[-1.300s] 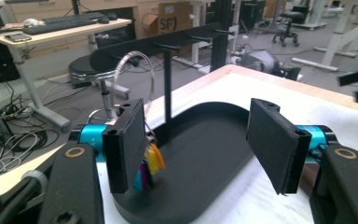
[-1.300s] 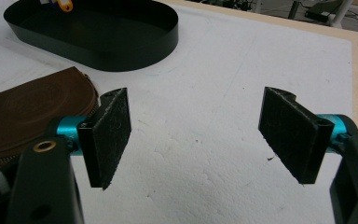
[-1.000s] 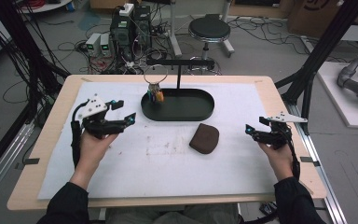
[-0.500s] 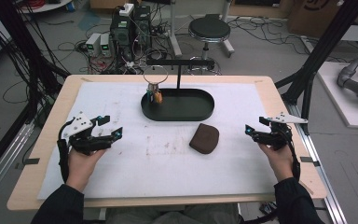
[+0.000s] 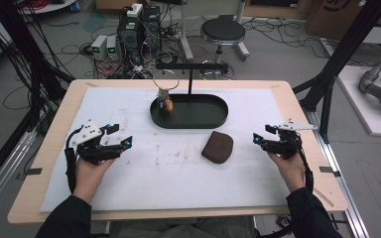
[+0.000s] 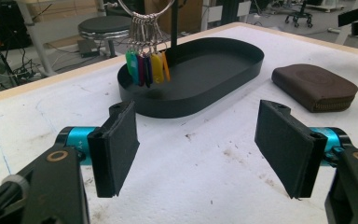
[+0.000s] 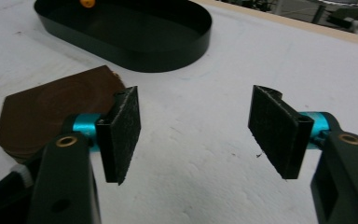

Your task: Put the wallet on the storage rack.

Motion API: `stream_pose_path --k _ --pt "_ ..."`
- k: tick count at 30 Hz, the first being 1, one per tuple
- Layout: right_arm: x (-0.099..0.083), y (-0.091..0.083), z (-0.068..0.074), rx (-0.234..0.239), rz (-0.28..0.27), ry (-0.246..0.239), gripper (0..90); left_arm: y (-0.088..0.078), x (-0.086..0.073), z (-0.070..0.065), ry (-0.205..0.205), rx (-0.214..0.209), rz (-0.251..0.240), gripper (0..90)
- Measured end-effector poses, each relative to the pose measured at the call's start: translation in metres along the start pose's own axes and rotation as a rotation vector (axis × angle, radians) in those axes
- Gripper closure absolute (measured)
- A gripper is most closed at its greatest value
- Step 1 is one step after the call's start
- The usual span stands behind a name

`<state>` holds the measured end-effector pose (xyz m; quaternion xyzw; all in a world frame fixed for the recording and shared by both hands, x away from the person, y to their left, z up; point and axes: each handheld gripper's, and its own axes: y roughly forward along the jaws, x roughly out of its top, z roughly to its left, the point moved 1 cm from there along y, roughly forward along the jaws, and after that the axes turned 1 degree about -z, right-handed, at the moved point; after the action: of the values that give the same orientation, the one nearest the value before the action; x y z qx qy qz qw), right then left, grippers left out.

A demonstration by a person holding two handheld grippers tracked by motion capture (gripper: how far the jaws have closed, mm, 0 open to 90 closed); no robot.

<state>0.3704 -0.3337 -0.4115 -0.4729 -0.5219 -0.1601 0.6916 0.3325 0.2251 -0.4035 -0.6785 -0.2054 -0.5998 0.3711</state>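
Readable text: none in any view.
Key tags (image 6: 147, 67): coloured, no lettering legible.
Brown pouch (image 6: 314, 86): round embossed mark, too faint to read.
Cardboard box (image 5: 345, 12): dark print at the frame edge, cut off and illegible.

In the right gripper view, the brown pouch (image 7: 51, 114) is partly hidden behind the gripper's own jaw and arm, and the black oval tray (image 7: 135, 44) is cut off by the top edge, so that an orange tag (image 7: 87, 3) is seen only as a sliver. In the left gripper view, the key ring (image 6: 145, 9) is cropped at the top edge. In the high view, the hanging tags (image 5: 164, 103) are too small to be told apart.
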Motion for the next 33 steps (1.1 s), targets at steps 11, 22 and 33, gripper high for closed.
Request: stream_pose_path --k 11,22,33 --pt "0.008 0.029 0.021 0.077 0.024 -0.022 45.9 0.001 0.0 -0.007 0.007 -0.01 0.004 29.8" --pt "0.011 0.057 0.029 0.118 0.113 0.002 50.7 0.006 -0.001 -0.009 -0.003 -0.022 0.014 29.9" --pt "0.005 0.076 0.027 0.205 0.222 0.097 52.8 0.007 -0.001 -0.012 -0.002 -0.035 0.019 30.1"
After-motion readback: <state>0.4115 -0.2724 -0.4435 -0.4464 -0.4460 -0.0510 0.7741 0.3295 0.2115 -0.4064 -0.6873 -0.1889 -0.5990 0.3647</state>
